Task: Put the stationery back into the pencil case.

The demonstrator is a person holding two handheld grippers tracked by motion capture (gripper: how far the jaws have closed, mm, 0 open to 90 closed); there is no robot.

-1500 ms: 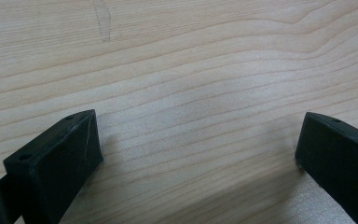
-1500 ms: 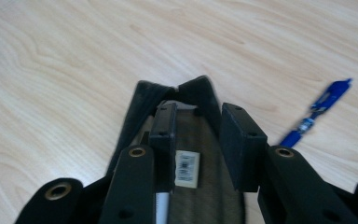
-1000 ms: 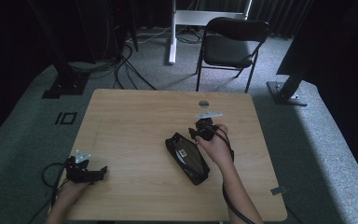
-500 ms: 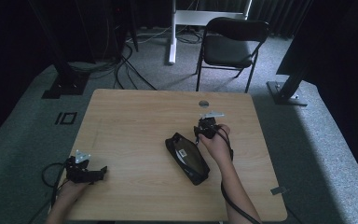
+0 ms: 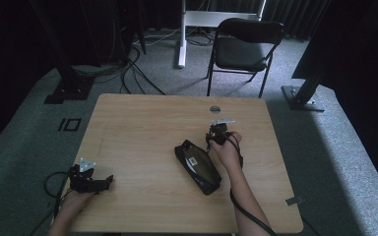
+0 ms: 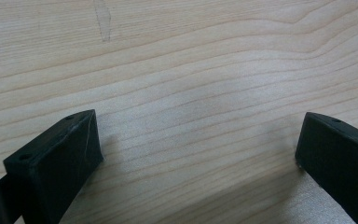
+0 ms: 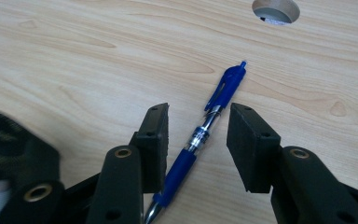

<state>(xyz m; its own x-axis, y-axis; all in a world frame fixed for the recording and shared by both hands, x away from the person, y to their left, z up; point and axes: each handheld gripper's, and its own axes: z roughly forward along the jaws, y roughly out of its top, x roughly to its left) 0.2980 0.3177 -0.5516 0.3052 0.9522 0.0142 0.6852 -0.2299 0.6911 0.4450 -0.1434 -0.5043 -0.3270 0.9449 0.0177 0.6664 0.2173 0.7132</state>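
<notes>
Blue pen [image 7: 205,130], on bench [image 7: 74,60]: I straddle its lengthwise axis with my right gripper [image 7: 198,140], fingers [image 7: 156,135] just widening, nothing clamped.

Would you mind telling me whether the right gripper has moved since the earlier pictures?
Yes: the right gripper has shifted toward the person, farther from the table's round hole.

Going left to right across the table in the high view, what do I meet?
Left gripper → black pouch → right gripper, its fingers having just been opening around a blue pen lying on the table.
</notes>
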